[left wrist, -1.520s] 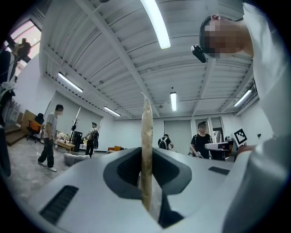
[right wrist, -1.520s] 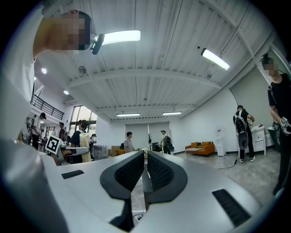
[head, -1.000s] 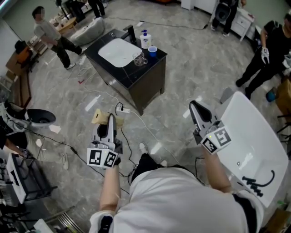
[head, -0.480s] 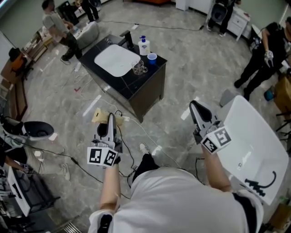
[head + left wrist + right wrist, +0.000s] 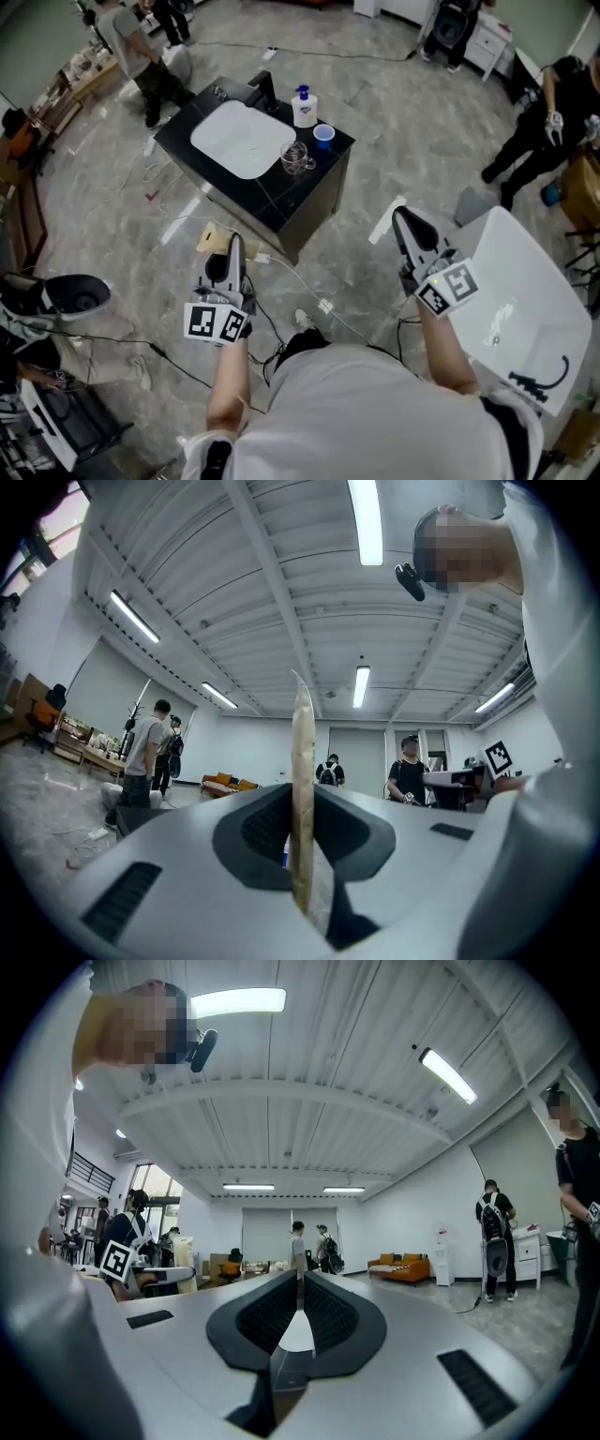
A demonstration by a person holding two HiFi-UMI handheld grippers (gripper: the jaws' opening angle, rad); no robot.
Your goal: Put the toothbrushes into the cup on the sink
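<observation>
The toothbrush [image 5: 302, 761] shows edge-on as a slim cream strip standing upright, pinched between the closed jaws of the left gripper [image 5: 232, 244]. The right gripper [image 5: 403, 219] is closed and holds nothing. Both bare forearms reach forward, with the grippers roughly level and well short of the black tabletop [image 5: 274, 190]. There a blue cup [image 5: 323, 136] stands beside the white sink [image 5: 242, 139], near a glass mug [image 5: 296, 157] and a pump bottle [image 5: 304, 106] whose label is too small to read.
</observation>
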